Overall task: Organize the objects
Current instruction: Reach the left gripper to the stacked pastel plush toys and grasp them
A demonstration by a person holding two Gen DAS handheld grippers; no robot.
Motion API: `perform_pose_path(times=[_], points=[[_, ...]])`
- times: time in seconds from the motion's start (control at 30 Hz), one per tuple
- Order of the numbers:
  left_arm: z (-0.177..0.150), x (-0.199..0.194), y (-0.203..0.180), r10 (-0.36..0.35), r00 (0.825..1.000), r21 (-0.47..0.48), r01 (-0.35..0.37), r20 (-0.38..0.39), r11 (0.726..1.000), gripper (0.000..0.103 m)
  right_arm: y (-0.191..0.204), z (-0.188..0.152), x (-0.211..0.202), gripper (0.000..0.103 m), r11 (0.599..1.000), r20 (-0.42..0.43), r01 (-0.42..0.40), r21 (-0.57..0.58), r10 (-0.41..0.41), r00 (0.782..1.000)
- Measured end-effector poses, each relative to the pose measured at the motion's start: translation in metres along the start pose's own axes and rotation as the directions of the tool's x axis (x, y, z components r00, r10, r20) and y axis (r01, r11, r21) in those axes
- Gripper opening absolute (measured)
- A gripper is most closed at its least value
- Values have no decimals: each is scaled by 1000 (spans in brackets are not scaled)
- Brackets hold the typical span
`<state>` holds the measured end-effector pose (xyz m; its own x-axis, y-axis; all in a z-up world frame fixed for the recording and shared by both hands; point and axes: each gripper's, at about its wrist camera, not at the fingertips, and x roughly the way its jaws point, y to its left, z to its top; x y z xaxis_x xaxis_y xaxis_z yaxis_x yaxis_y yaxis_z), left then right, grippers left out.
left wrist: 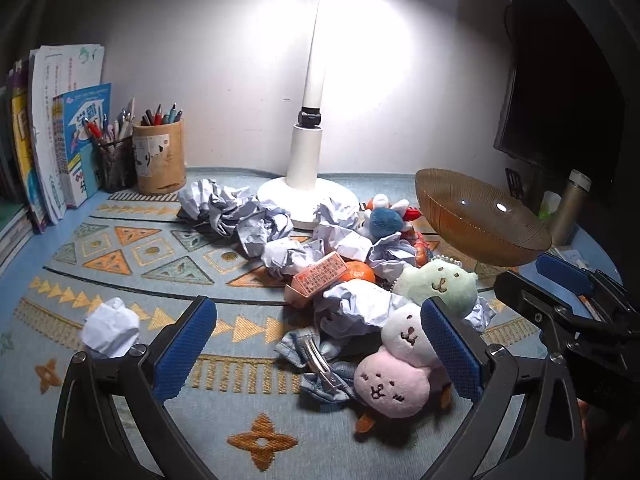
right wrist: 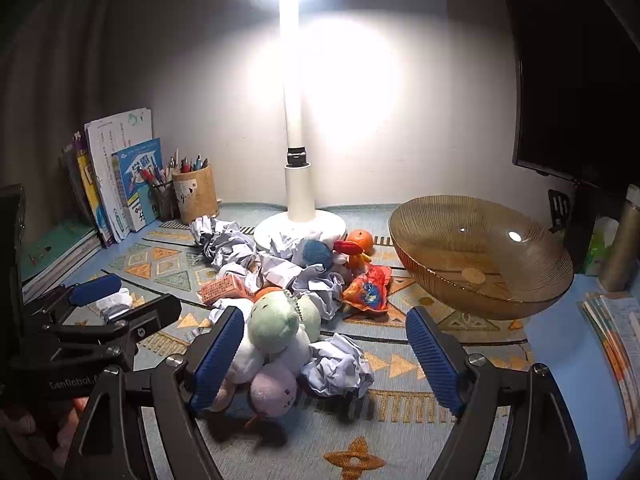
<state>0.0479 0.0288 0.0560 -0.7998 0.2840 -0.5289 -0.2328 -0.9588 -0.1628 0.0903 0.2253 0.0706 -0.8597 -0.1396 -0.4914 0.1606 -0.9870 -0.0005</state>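
Observation:
A heap lies on the patterned mat: crumpled paper balls point(left wrist: 276, 236), an orange carton point(left wrist: 318, 280), a mandarin point(left wrist: 358, 272), a blue pompom toy point(left wrist: 386, 220) and a plush skewer of green, white and pink faces point(left wrist: 404, 344). My left gripper point(left wrist: 318, 348) is open just above a denim hair clip point(left wrist: 320, 364), the plush by its right finger. My right gripper point(right wrist: 326, 356) is open around the plush point(right wrist: 276, 332) and a paper ball point(right wrist: 338, 364). An amber glass bowl point(right wrist: 480, 256) stands empty to the right.
A white lamp base point(left wrist: 308, 196) stands behind the heap. Two pen cups point(left wrist: 160, 156) and leaning books point(left wrist: 60, 132) are at back left. One paper ball point(left wrist: 110, 332) lies apart at left. A bottle point(right wrist: 624, 240), booklets point(right wrist: 616, 340) and a dark monitor point(right wrist: 576, 80) are at right.

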Motion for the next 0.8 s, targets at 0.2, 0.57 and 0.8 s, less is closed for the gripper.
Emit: perform_pose_path(times=[0.2,0.57,0.8], points=[[-9,10,0,-117,992,-11,117,-43,993,101,-29,-22,40,74,996,-93,-40,74,47,995],[-12,13,-15,-224,968,28,228,-112,973,95,-39,-22,35,66,991,-108,-95,95,105,989],[-10,29,-20,-295,929,-31,296,-222,955,86,-55,-18,40,62,974,-199,-223,41,227,953]])
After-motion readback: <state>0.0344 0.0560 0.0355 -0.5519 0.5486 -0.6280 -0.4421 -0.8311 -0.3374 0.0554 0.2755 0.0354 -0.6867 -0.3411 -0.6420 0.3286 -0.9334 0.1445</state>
